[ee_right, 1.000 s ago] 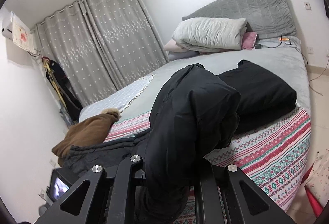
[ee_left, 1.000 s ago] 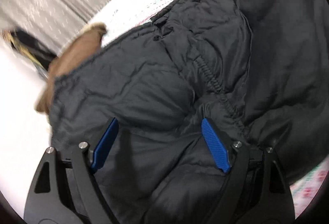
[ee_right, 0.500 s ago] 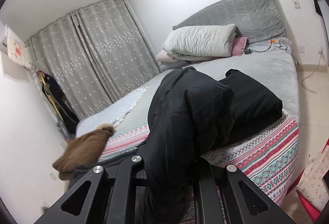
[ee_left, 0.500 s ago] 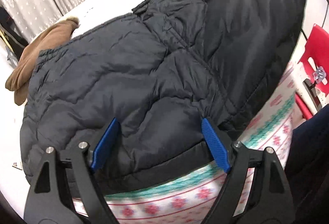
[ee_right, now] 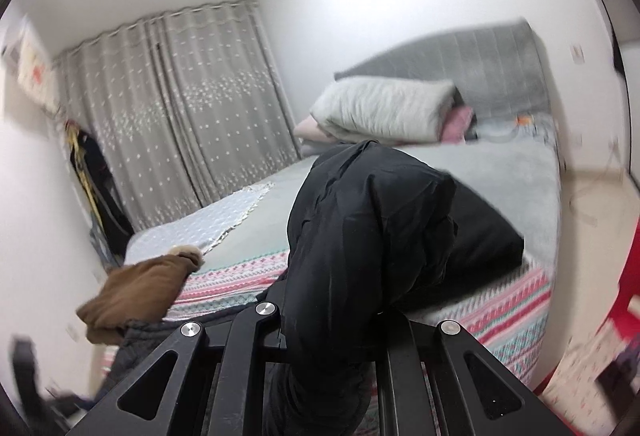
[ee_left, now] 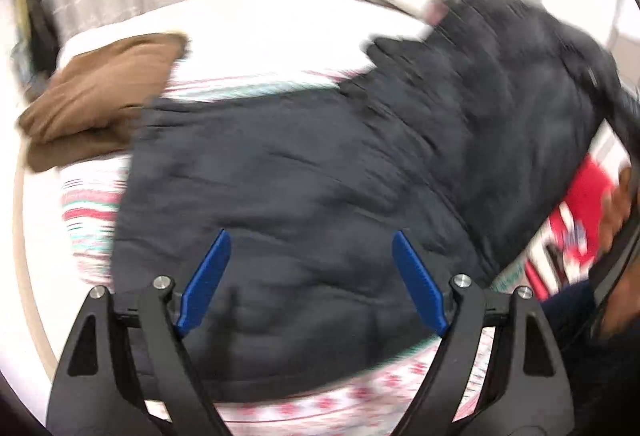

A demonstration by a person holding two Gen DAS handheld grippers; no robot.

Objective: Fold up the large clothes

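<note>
Left gripper (ee_left: 308, 280) has pulled back from the black padded jacket (ee_left: 360, 172), so more patterned bedspread (ee_left: 92, 212) now shows.

Its blue fingers (ee_left: 206, 278) stand wide, empty, above the jacket spread across the frame's centre. The right gripper (ee_right: 324, 332), lower centre, pinches a raised jacket fold. A brown garment (ee_left: 100, 96) lies upper left.

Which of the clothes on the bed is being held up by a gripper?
The black jacket: the right gripper is clamped on a bunch of it and lifts it. The brown garment lies untouched at the bed's corner.
</note>
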